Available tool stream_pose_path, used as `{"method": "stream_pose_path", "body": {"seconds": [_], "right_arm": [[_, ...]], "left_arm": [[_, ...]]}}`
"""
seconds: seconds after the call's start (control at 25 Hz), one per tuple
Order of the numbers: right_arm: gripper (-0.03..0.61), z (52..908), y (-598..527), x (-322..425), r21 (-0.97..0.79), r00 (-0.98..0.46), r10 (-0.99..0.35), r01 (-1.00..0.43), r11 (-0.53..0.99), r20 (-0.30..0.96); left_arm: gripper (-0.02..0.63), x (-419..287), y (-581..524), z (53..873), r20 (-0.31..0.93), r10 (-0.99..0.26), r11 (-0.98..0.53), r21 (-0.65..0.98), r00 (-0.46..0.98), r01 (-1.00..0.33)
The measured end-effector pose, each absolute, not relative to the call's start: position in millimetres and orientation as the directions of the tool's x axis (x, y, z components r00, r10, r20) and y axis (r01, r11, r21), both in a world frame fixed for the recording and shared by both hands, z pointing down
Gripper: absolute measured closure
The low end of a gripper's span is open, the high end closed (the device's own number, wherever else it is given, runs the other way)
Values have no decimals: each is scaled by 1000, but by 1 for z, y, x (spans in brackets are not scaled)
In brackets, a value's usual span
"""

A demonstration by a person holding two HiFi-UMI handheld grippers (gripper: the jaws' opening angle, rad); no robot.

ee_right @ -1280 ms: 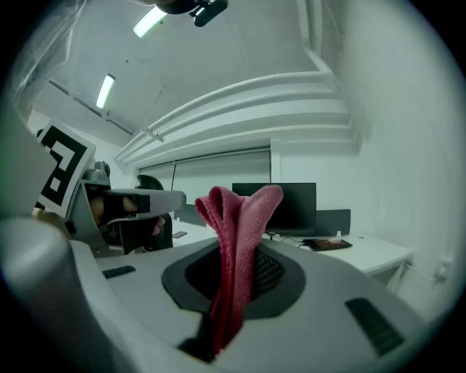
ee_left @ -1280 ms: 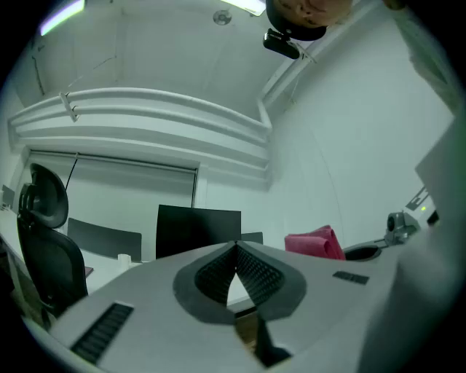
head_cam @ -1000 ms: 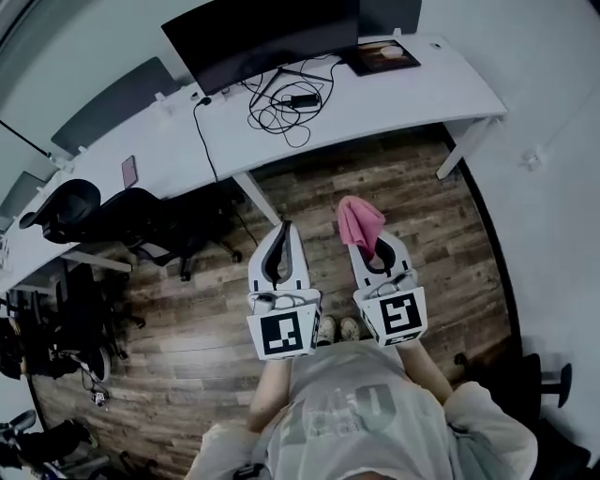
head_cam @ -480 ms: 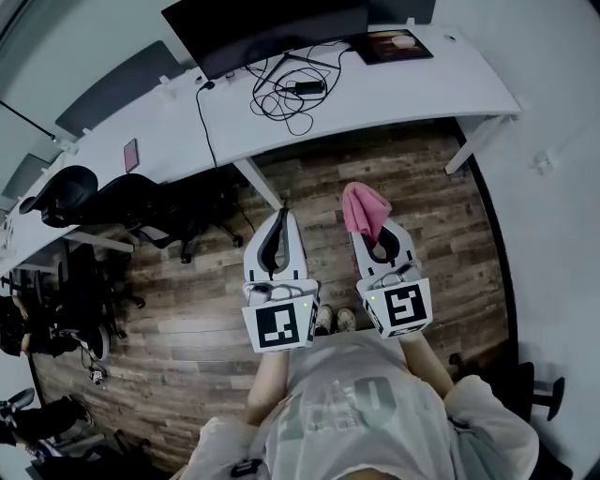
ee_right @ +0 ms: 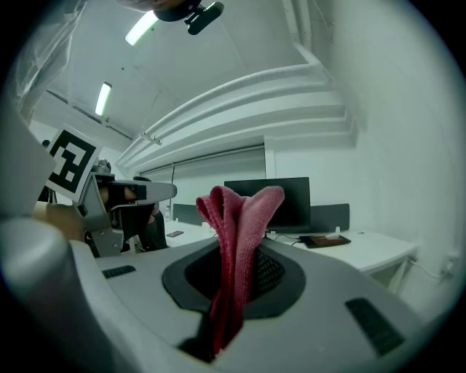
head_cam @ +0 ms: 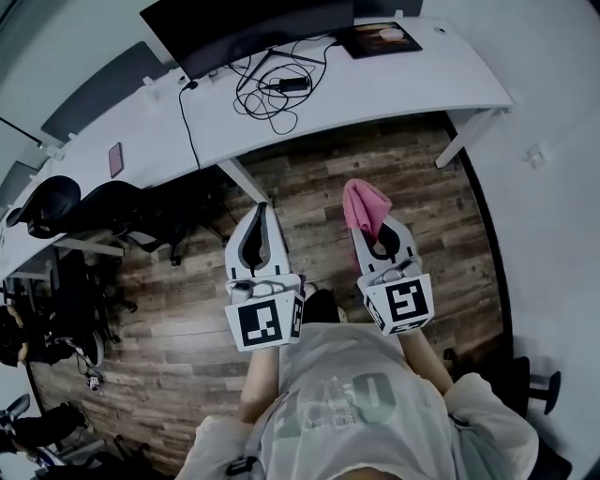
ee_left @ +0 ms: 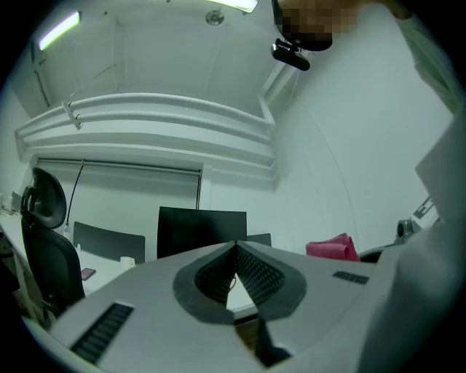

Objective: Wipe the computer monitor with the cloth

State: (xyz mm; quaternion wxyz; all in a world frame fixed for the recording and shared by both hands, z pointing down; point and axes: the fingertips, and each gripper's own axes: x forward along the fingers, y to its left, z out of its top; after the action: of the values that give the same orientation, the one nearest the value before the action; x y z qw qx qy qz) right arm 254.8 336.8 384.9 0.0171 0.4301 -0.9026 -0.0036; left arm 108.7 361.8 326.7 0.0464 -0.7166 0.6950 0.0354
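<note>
Clamping pink cloth [head_cam: 364, 206]: right gripper [head_cam: 373, 232]; left gripper [head_cam: 260, 212] jaws together, seemingly empty; monitor [head_cam: 253, 28] ahead.

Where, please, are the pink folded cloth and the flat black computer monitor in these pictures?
pink folded cloth [head_cam: 364, 208]: head view, middle of its bunched top.
flat black computer monitor [head_cam: 253, 28]: head view, centre of its dark panel.

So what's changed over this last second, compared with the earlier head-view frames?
The left tongs drifted toward the person's left, widening the gap to the right tongs. Nothing was taken hold of or let go. Unchanged: the left tongs are shut and empty, the right tongs are clamped on the pink cloth, and both are held over the floor, short of the desk and monitor.
</note>
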Motion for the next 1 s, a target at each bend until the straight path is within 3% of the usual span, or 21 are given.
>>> {"method": "stream_pose_path", "body": {"seconds": [0.52, 1.0], "right_arm": [[525, 383, 225, 228, 79, -599, -800, -799, 596, -25], [525, 321, 4, 92, 108, -603, -791, -797, 594, -103]], "left_arm": [[598, 59, 224, 359, -134, -985, -114, 12, 111, -993], [598, -27, 5, 316, -172, -968, -184, -22, 185, -983]]}}
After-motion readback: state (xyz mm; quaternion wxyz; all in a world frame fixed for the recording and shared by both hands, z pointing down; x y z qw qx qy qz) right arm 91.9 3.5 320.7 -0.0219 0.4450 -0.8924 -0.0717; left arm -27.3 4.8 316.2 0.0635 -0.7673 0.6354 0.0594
